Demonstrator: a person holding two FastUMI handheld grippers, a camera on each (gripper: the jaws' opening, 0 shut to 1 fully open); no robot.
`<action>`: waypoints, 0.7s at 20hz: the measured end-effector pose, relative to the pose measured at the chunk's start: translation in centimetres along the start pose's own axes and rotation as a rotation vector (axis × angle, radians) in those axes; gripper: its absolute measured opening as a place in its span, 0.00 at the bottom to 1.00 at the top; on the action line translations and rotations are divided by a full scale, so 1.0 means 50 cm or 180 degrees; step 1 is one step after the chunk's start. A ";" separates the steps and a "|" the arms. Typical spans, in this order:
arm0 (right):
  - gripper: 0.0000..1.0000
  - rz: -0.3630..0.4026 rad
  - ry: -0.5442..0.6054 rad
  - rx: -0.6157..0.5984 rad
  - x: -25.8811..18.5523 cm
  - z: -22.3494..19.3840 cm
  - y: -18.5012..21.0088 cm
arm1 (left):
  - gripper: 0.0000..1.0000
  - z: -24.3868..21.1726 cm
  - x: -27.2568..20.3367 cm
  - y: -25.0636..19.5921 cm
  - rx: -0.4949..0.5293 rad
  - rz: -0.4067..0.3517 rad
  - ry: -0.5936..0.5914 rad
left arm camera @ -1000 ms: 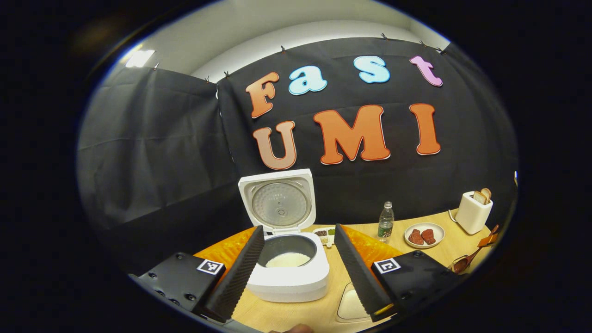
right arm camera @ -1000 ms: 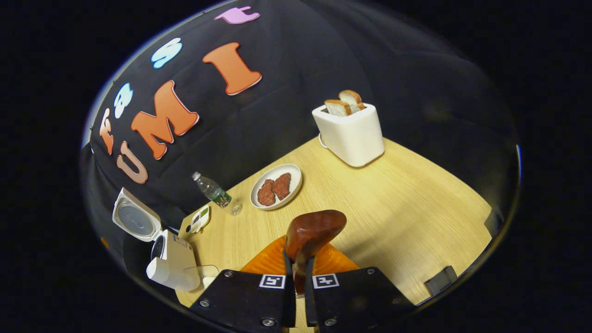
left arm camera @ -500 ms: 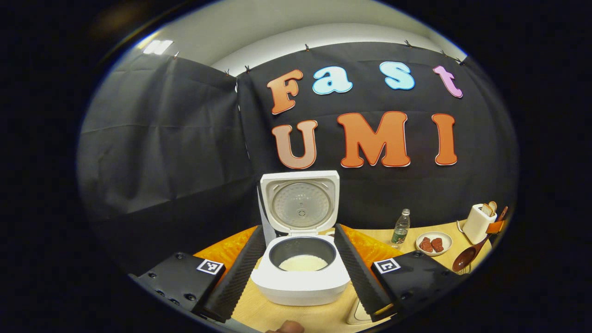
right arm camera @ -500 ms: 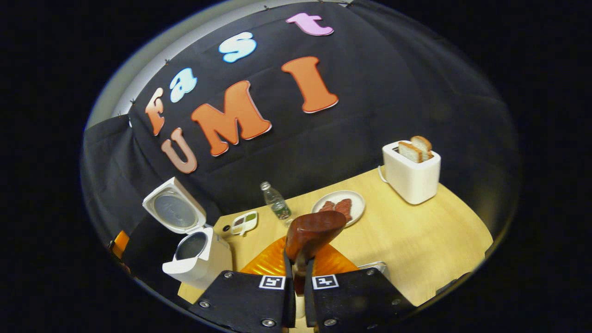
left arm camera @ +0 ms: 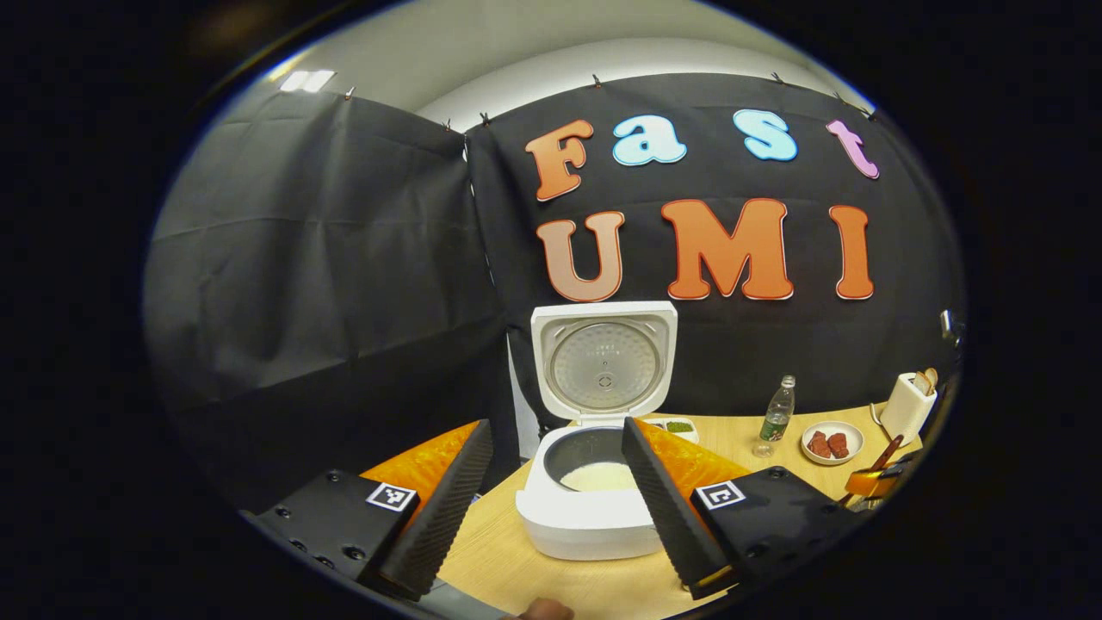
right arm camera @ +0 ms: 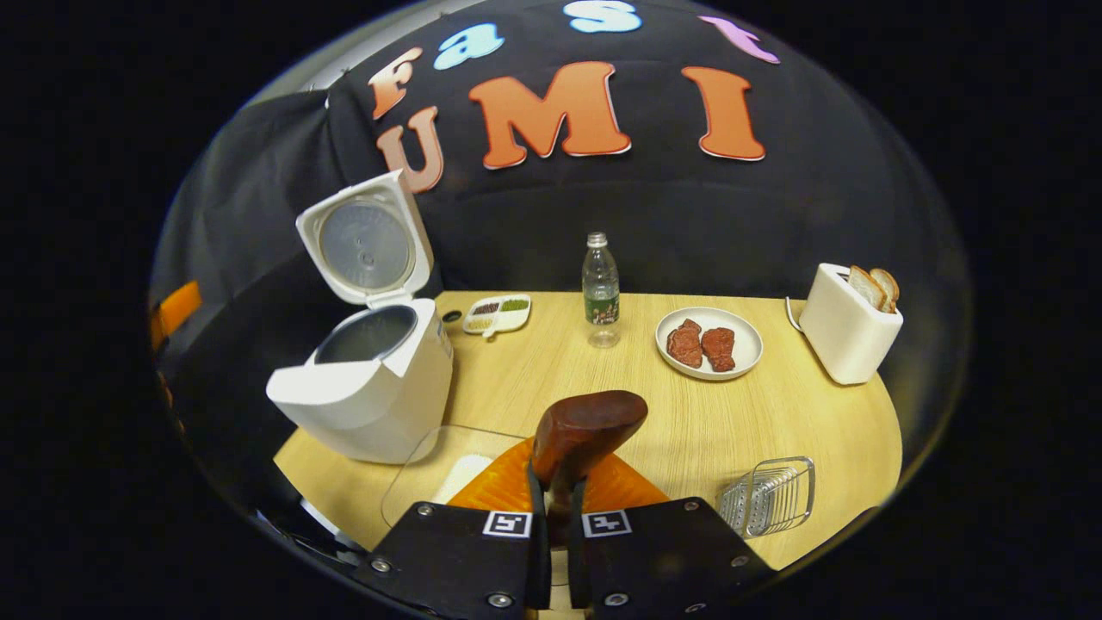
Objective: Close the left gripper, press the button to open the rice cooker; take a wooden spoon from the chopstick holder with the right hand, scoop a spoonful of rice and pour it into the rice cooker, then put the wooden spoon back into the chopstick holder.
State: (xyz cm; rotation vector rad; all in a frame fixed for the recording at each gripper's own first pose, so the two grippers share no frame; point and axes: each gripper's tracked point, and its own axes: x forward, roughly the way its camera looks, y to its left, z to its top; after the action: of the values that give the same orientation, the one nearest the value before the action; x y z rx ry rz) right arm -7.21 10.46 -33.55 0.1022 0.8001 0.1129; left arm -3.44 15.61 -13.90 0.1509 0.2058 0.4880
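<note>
The white rice cooker point(left arm camera: 594, 517) stands with its lid point(left arm camera: 604, 362) up and white rice point(left arm camera: 600, 475) in the pot. My left gripper point(left arm camera: 555, 428) is open in front of it, holding nothing. My right gripper point(right arm camera: 556, 482) is shut on the handle of the wooden spoon point(right arm camera: 588, 424), whose bowl rises above the fingers; what the bowl holds is hidden. The cooker point(right arm camera: 366, 392) is to the left in the right gripper view. A wire chopstick holder point(right arm camera: 769, 497) lies low on the right. A clear dish of rice point(right arm camera: 435, 472) sits just left of the right gripper.
On the wooden table point(right arm camera: 654, 413) stand a water bottle point(right arm camera: 600, 288), a plate of meat point(right arm camera: 708, 344), a white toaster with bread point(right arm camera: 848, 325) and a small seasoning dish point(right arm camera: 497, 313). Black cloth walls the back and left. The other gripper point(left arm camera: 869, 482) shows far right.
The right gripper has swung level and leftward with the spoon, bringing the holder and rice dish into sight. The left gripper has shifted left, so the cooker now sits nearer its right finger.
</note>
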 end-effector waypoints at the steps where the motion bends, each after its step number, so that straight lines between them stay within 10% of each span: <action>1: 0.07 -0.0028 -0.0006 -0.0100 0.002 -0.006 0.006 | 0.99 -0.002 0.001 0.009 0.0002 0.0017 0.0002; 14: 0.07 -0.0213 -0.0011 -0.0105 0.009 -0.119 0.043 | 0.99 -0.032 0.026 0.008 0.0199 -0.0095 0.0162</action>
State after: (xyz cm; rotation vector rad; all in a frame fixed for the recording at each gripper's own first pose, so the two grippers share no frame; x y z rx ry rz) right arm -11.29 12.93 -37.71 0.0445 0.7971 0.0625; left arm -2.88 16.72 -15.56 0.1962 0.2730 0.4561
